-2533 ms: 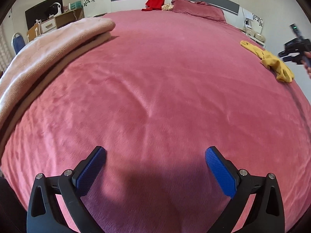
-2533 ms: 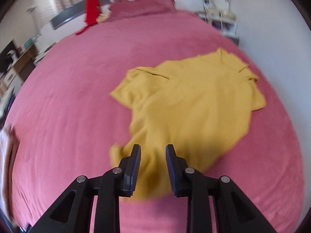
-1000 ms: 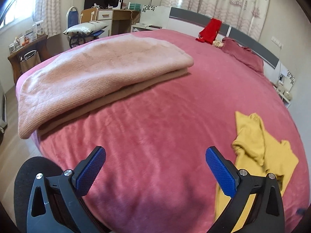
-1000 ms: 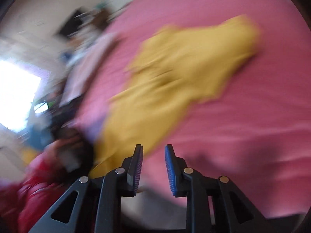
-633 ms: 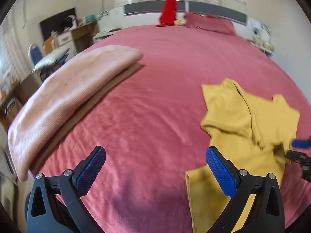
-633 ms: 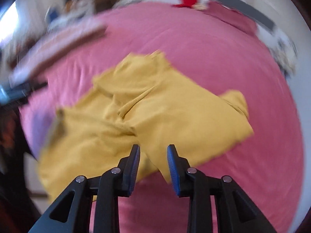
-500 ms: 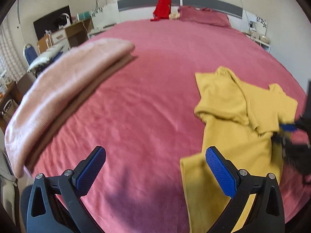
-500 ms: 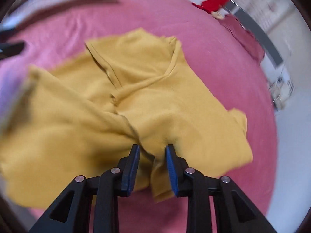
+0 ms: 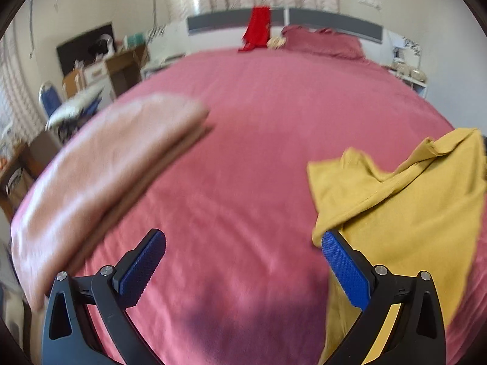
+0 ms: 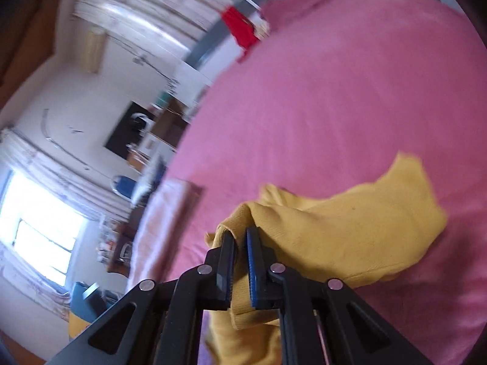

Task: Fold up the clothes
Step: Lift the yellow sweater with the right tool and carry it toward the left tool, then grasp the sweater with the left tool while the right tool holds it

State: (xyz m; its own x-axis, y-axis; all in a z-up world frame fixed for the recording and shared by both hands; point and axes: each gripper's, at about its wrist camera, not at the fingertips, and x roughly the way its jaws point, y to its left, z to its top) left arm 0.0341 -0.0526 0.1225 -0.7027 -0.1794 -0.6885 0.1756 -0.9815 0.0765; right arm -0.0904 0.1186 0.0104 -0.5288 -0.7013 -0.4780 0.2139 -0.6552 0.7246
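Observation:
A yellow shirt point(image 9: 408, 213) lies crumpled on the pink bedspread point(image 9: 274, 127) at the right of the left wrist view, its upper edge lifted. My left gripper point(image 9: 243, 261) is open and empty over the bedspread, its right pad point(image 9: 344, 267) at the shirt's near edge. In the right wrist view my right gripper point(image 10: 240, 252) is shut on a bunched fold of the yellow shirt point(image 10: 350, 231) and holds it up off the bed.
A folded pale pink blanket point(image 9: 106, 176) lies along the bed's left side. A red garment point(image 9: 257, 29) hangs on the headboard beside a dark pink pillow point(image 9: 322, 42). A desk, a chair and a window stand to the left of the bed.
My right gripper has dragged the yellow shirt from the bed's far right toward the near edge and lifted a fold. The left gripper has stayed open while its view swung.

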